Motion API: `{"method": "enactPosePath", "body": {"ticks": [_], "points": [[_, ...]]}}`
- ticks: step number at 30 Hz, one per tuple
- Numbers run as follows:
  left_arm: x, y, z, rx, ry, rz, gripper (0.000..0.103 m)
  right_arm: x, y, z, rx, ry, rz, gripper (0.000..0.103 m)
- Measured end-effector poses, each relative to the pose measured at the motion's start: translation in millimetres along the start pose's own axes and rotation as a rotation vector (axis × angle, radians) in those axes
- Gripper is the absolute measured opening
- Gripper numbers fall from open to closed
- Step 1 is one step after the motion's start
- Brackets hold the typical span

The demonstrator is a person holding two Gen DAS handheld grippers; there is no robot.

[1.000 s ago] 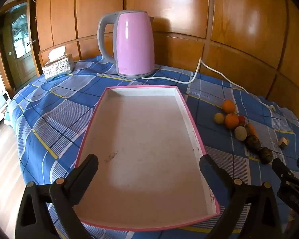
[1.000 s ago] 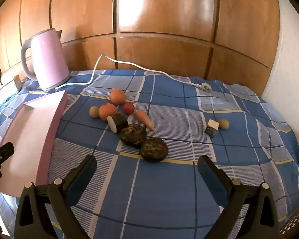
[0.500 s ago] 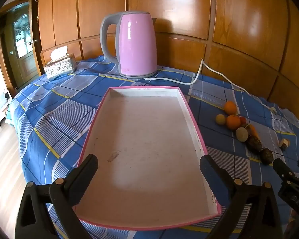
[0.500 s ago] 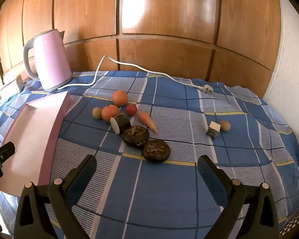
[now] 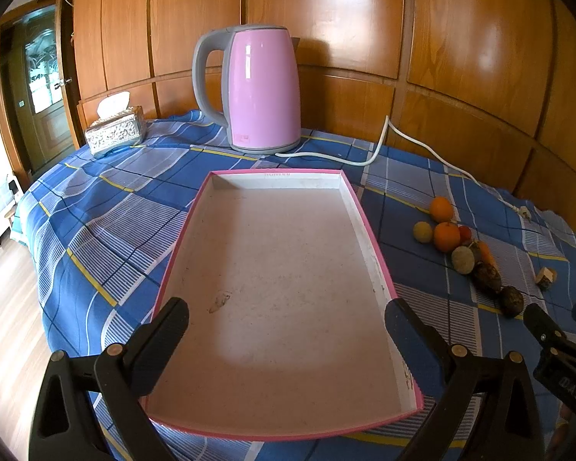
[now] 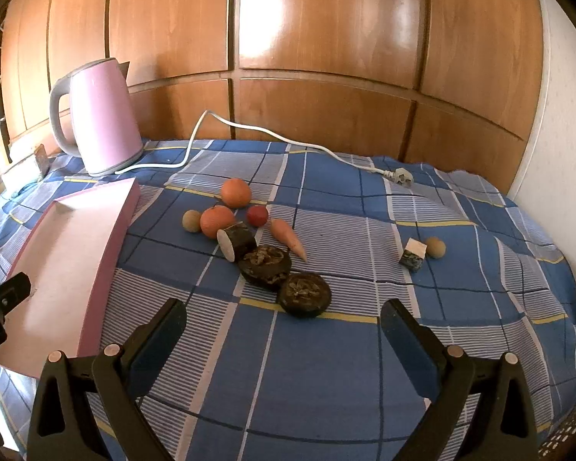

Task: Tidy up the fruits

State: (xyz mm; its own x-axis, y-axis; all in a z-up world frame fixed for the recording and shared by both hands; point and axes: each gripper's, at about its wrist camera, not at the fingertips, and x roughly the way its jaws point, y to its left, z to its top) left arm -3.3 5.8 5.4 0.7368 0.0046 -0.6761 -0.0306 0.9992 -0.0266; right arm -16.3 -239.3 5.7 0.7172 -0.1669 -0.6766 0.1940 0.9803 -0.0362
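A pink-rimmed white tray [image 5: 368,226] lies empty on the blue checked cloth; it also shows in the right wrist view [image 6: 107,265]. My left gripper [image 5: 286,317] is open above the tray's near end. To the tray's right lies a cluster: two oranges [image 6: 235,192] [image 6: 217,221], a small red fruit [image 6: 257,215], a beige ball [image 6: 191,220], a carrot [image 6: 288,239], a dark cut cylinder [image 6: 237,239] and two dark round pieces [image 6: 265,266] [image 6: 305,294]. My right gripper [image 6: 282,319] is open, just short of the nearest dark piece.
A pink kettle [image 5: 259,88] stands behind the tray, its white cord [image 6: 288,142] running across the back of the table. A tissue box [image 5: 115,130] sits at the far left. A small cube [image 6: 413,254] and a beige ball [image 6: 435,247] lie to the right. Wooden panels back the table.
Both grippers have drawn back and lifted slightly, so the tray and fruits sit a little farther off. Nothing on the table has moved.
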Motion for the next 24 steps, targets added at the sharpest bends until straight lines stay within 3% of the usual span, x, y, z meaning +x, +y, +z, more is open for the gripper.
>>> {"method": "enactPosePath", "body": {"ticks": [24], "points": [[-2.0, 0.9, -3.0, -0.007, 0.004, -0.001, 0.103, -2.7, -0.4, 0.8, -0.002, -0.005, 0.003, 0.103]]}}
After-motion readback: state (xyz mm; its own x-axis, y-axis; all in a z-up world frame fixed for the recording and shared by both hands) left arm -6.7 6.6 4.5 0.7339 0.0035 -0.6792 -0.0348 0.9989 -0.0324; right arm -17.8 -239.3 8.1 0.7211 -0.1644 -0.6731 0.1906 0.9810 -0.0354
